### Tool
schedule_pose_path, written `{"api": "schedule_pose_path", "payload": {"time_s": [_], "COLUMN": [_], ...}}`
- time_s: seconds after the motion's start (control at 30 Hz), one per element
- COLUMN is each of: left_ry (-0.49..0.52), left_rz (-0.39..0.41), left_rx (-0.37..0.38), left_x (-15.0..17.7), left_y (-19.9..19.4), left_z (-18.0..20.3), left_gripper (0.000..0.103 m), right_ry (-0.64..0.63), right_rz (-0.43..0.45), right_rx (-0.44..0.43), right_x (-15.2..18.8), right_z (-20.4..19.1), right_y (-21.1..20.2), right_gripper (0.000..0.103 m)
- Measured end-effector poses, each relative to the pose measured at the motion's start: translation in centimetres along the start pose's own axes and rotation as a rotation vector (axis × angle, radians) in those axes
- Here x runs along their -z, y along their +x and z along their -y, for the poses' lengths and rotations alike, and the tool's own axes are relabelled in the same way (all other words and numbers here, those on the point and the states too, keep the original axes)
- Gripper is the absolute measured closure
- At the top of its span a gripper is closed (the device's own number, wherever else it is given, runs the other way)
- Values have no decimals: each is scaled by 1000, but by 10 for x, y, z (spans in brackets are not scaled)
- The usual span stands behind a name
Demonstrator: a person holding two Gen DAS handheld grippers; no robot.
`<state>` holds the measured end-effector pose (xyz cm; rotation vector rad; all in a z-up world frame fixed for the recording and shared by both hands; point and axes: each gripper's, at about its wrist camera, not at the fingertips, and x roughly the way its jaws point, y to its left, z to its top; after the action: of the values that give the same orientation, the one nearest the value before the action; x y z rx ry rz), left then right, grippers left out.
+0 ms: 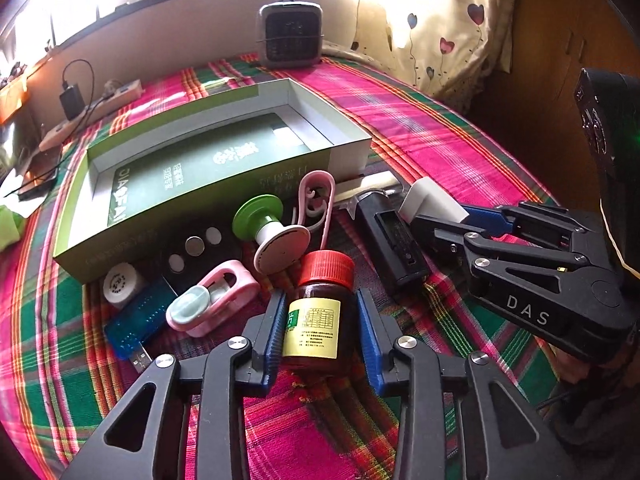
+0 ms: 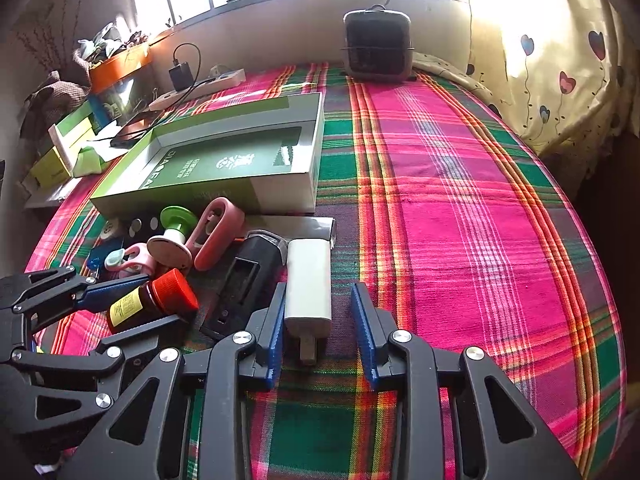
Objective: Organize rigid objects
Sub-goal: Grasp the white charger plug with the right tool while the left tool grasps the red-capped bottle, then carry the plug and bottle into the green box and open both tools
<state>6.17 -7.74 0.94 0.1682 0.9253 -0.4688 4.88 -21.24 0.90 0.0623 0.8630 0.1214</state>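
On a pink/green plaid cloth (image 2: pixel 460 184), going L to R. Far left: white power strip (image 2: pixel 200 86) w/ black charger (image 2: pixel 180 74) plugged in, near the wall.

Open green box (image 1: pixel 192 200) lies flat, left of centre; insert reads "DIAOFA…" plus Chinese chars, partly cut off.

Clutter pile sits just in front of the box's near wall:
- white round cap (image 1: pixel 120 284), print too small to read
- blue USB stick (image 1: pixel 132 328), near-left edge of pile
- black card w/ three coin cells (image 1: pixel 196 246)
- pink/mint clip thing (image 1: pixel 212 300), resting beside the USB stick
- green-topped suction knob (image 1: pixel 264 220) on a pink-rimmed disc
- pink looped hook (image 1: pixel 316 196), leaning at the box wall

Brown bottle (image 1: pixel 320 312), red cap, yellow label w/ a green patch & small print (unreadable), lies between the left gripper (image 1: pixel 320 324) fingers. Jaws are parted wider than the bottle; left pad (image 1: pixel 276 320) looks about touching, gap on the right side. Not clamped.

Right of it: black holder (image 1: pixel 392 236), lying lengthwise, open slot up.

White charger plug (image 2: pixel 310 284), prongs toward the camera, sits between the right gripper (image 2: pixel 320 324) fingers. Jaws wide; left pad (image 2: pixel 276 332) just beside it, clear gap on the right. Not gripped. "DAS" reads on the right gripper body in the left wrist view.

Far centre: small grey fan/heater (image 2: pixel 378 44) by the wall. Far right: cream curtain w/ heart print (image 2: pixel 560 60).
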Motion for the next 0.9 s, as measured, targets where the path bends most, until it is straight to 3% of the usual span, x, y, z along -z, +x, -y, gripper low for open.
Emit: {"api": "schedule_pose_path", "payload": {"time_s": [0.27, 0.9], "left_ry": [-46, -128], "left_rz": [9, 89], "left_rx": [9, -26], "left_x": [0, -9], "left_y": [-1, -29], "left_z": [-4, -25], "left_gripper": [72, 72], "right_ry": [2, -4], "right_rz": [2, 40], "right_rx": [-7, -7], "right_x": [0, -3], "right_z": [-2, -1], "right_y": [0, -16], "right_gripper": [82, 82]}}
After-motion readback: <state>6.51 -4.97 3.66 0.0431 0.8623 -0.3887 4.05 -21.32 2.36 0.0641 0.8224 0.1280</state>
